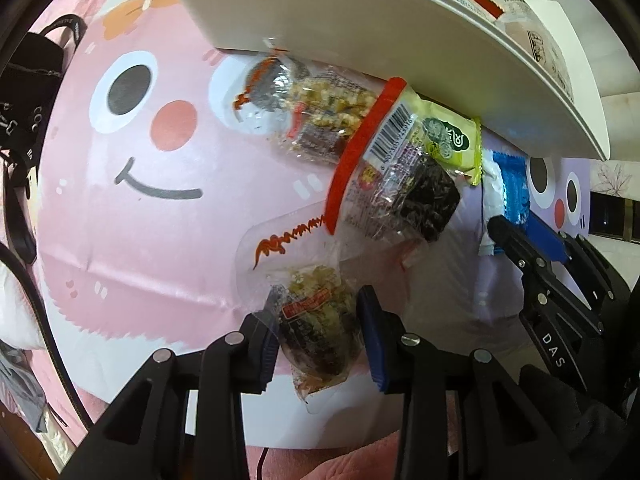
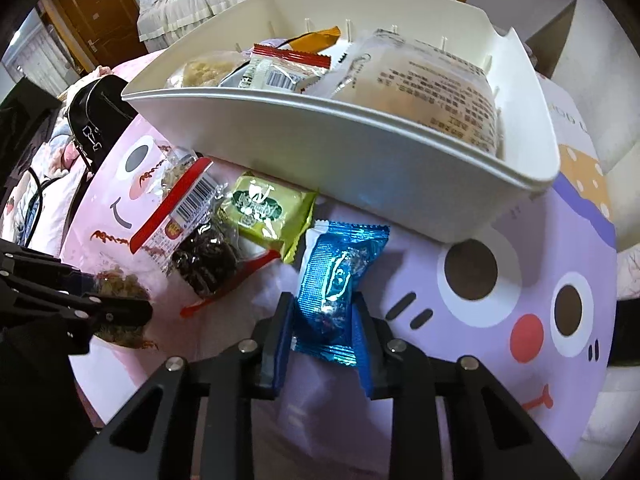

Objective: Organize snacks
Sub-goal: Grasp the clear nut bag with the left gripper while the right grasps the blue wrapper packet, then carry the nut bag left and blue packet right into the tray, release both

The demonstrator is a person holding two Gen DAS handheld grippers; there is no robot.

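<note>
My left gripper (image 1: 316, 304) points down and is shut on a clear-wrapped nut and seaweed snack (image 1: 316, 332), its blue pads pressing both sides. In the right wrist view that left gripper (image 2: 132, 312) shows at the left edge with the same snack (image 2: 120, 288). The right gripper (image 2: 323, 300) is shut on a blue foil packet (image 2: 340, 264) lying on the purple mat. A white bin (image 2: 320, 140) holding several packets stands just beyond. On the mat lie a red-banded clear packet (image 2: 188, 232) and a green packet (image 2: 268, 208).
The white bin's wall (image 1: 360, 12) overhangs the top of the left wrist view. Another clear nut snack (image 1: 316, 108) lies beside the red-banded packet (image 1: 400, 176) and the green packet (image 1: 448, 140). A black bag (image 2: 96, 120) sits at the left. Pink mat (image 1: 160, 240) spreads leftward.
</note>
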